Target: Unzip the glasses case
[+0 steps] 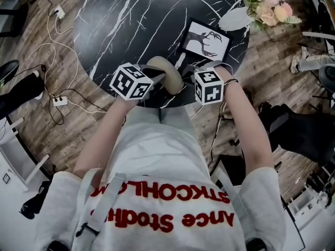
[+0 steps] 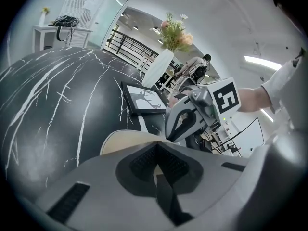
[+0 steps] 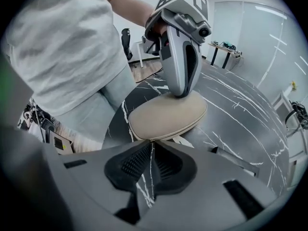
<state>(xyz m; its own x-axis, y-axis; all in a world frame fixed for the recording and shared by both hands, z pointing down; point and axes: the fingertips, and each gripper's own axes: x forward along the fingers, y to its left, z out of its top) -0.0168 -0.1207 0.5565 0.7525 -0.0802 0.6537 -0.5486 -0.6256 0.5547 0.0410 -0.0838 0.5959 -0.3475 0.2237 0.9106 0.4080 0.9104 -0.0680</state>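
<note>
**Desk.** A round black desk [image 1: 120,20] with white veining carries all of the items listed below.

**Glasses case.** The glasses case [image 1: 168,72] is a beige oval shell. It lies flat at the near edge of the desk, between the two hand-held grippers. Its two halves are together and the seam shows along its side in the right gripper view. The contents cannot be seen.

**Left hand-held gripper.** The jaws of the left hand-held gripper [image 2: 157,150] are drawn together, with only a sliver of beige showing at the pads. In the right gripper view this tool stands steeply over the case, with its tip set down on the top of the shell toward the far end. It presses on the lid and does not enclose it.

**Right hand-held gripper.** The right hand-held gripper [image 3: 150,146] lies low, level with the desk, and points at the near end of the case. Its jaws are closed to a thin slit. The tips meet at the seam, on the small zip tab [image 3: 150,141] that projects there.

**Other containers and items.**
- A white vase [image 1: 235,19] stands at the far right rim of the desk. It holds a bunch of pale pink and cream flowers [image 1: 269,1].
- A black picture frame [image 1: 205,42] lies between the vase and the case. It contains a white print with a dark antlered figure.
- A power strip [image 1: 59,101] with trailing cables lies on the wooden floor to the left of the desk.
</note>
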